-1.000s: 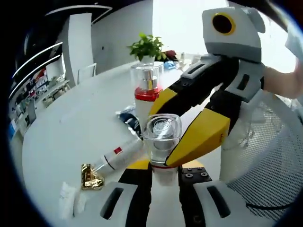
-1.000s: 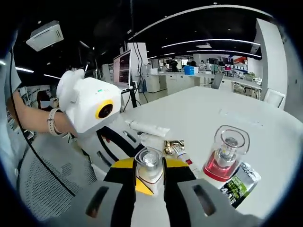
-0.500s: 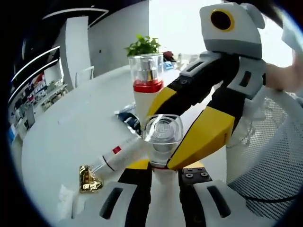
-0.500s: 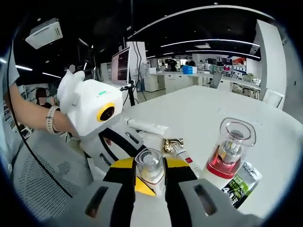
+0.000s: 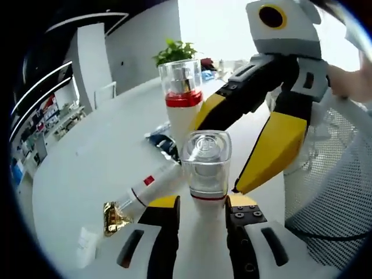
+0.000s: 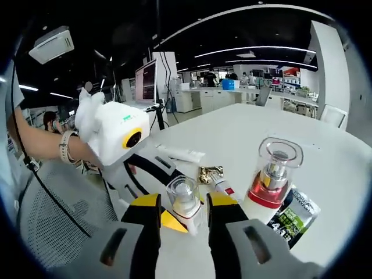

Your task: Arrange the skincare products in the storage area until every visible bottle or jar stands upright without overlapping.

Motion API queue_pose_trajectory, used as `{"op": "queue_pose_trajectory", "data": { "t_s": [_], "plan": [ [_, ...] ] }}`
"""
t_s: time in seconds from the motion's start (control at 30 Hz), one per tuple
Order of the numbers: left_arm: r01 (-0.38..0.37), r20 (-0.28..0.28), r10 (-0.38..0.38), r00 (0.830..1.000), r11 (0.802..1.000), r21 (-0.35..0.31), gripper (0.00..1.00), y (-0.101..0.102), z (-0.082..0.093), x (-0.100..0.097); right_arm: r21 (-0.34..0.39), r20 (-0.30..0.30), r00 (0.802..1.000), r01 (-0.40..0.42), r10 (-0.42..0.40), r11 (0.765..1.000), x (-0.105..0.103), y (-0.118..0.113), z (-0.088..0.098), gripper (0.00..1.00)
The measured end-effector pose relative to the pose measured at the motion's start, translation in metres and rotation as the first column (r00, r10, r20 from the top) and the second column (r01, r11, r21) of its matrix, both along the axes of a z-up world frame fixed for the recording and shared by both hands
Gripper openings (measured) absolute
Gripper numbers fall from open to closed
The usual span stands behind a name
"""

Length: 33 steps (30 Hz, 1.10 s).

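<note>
A small white bottle (image 5: 206, 168) with a clear square cap and a red ring stands upright on the white table (image 5: 87, 157). My left gripper (image 5: 202, 204) is open around its base, a gap showing on the left side. My right gripper (image 5: 224, 160) reaches in from the upper right, its yellow jaws apart on either side of the same bottle. In the right gripper view this bottle (image 6: 185, 200) stands between the spread jaws of my right gripper (image 6: 185, 203), with the left gripper (image 6: 168, 200) coming from the left. Behind stands a taller red-banded bottle (image 5: 181, 87) (image 6: 272, 183).
A white tube (image 5: 148, 187) with a gold cap (image 5: 114, 216) (image 6: 210, 174) lies flat beside the small bottle. A dark packet (image 5: 163, 145) (image 6: 296, 212) lies by the tall bottle. Another white tube (image 6: 180, 154) lies farther off. A mesh chair (image 5: 331, 174) stands at the table's edge.
Both pairs of jaws have widened and come off the small bottle, which now stands on its own. The tall bottle and the lying tube have stayed put.
</note>
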<state>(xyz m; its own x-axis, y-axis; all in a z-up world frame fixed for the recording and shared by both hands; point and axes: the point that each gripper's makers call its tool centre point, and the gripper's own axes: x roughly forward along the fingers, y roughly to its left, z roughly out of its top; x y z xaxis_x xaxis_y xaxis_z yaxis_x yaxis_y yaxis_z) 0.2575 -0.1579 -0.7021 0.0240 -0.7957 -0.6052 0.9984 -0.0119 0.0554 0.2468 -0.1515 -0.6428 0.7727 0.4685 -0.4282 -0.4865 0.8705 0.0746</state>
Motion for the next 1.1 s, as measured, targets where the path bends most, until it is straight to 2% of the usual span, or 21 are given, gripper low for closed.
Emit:
{"op": "queue_pose_trajectory", "data": {
  "t_s": [0.1,0.4,0.6,0.67,0.7,0.9,1.1],
  "plan": [
    [-0.005,0.015,0.005,1.0,1.0,0.017,0.28,0.003,-0.002,0.002,-0.006,-0.03,1.0,-0.004,0.004,1.0,-0.006,-0.003,-0.005,0.32],
    [-0.061,0.014,0.061,0.998,0.997,0.04,0.27,0.011,-0.002,0.01,-0.045,-0.045,0.999,0.007,-0.009,0.999,-0.016,-0.019,-0.007,0.31],
    [-0.096,-0.032,0.099,0.995,0.992,0.085,0.21,0.013,-0.01,0.007,-0.043,-0.063,0.998,0.014,-0.017,0.999,-0.024,-0.028,-0.008,0.3],
    [-0.12,-0.054,0.126,0.991,0.988,0.098,0.21,0.014,-0.013,0.008,-0.051,-0.065,0.998,0.016,-0.019,0.999,-0.026,-0.031,-0.008,0.3],
    [-0.163,-0.085,0.173,0.981,0.98,0.114,0.22,0.017,-0.015,0.009,-0.053,-0.068,0.997,0.022,-0.025,0.998,-0.027,-0.034,-0.009,0.31],
    [-0.157,-0.124,0.173,0.977,0.979,0.133,0.12,0.015,-0.018,0.001,-0.056,-0.068,0.996,0.05,-0.053,0.997,-0.028,-0.047,-0.009,0.31],
    [-0.167,-0.143,0.189,0.972,0.974,0.154,0.09,0.014,-0.02,0.001,-0.062,-0.067,0.995,0.07,-0.074,0.996,-0.027,-0.061,-0.009,0.31]
  ]
}}
